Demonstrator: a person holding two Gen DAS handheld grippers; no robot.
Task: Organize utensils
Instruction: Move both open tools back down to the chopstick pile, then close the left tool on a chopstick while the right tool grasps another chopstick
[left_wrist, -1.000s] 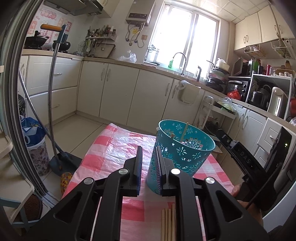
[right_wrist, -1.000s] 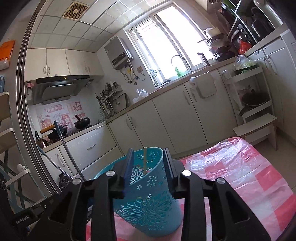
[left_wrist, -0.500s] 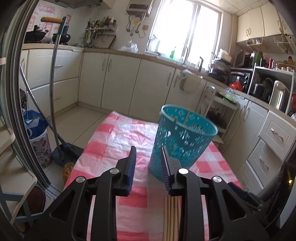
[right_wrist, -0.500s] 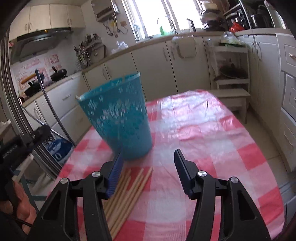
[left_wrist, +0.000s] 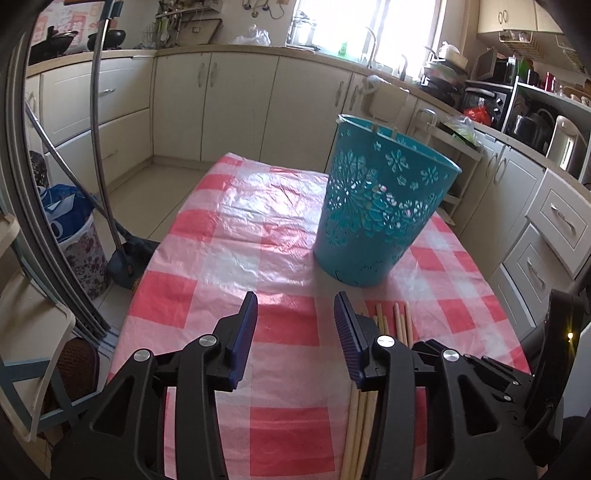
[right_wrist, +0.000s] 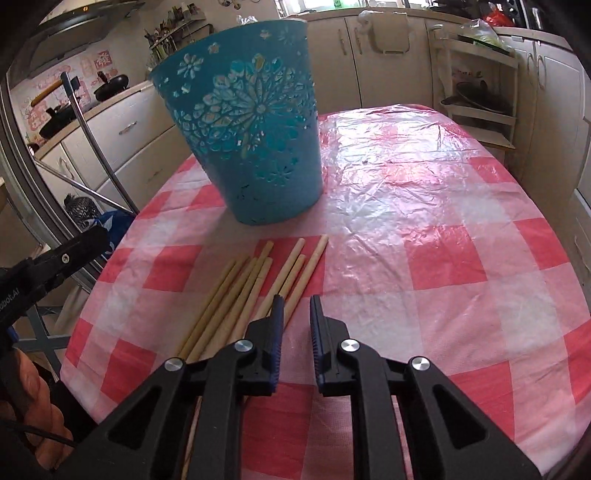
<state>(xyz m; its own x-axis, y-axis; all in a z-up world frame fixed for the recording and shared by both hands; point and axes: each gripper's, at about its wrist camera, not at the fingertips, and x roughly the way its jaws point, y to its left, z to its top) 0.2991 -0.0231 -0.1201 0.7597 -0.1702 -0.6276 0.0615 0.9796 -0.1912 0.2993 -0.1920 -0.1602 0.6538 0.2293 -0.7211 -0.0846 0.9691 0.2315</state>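
- Right gripper (right_wrist: 296, 308): jaws closing, only a narrow gap left, and nothing between them. It points down over the near part of the table, its left fingertip just over the rightmost sticks of the loose bundle.
- Left gripper (left_wrist: 295, 314): jaws opening, roughly half apart, empty. It hangs over bare cloth, with the bundle just beside its right finger.
- Chopsticks (right_wrist: 255, 288): a loose bundle of pale wooden sticks lies flat on the table, near its front edge, tips fanned toward the basket. About eight can be counted in the right wrist view; the near ends pass under the gripper, so the count is not firm.
- Basket (left_wrist: 384, 206): teal, cut-out flower pattern, upright at about the middle of the table, just beyond the stick tips and apart from them.
- Stored items (left_wrist: 376, 129): two pale tips stand just above the far rim of the basket in the left wrist view. They are probably chopsticks already placed, though they are too small to confirm.
- Table (right_wrist: 461, 236): covered with a red-and-white check cloth under clear plastic, otherwise carrying only the basket and the bundle.
- Progress, as judged: early to middling. A few pieces appear stored; the larger share is on the cloth. No stick is held at this moment, so the pickup in hand is not yet made.
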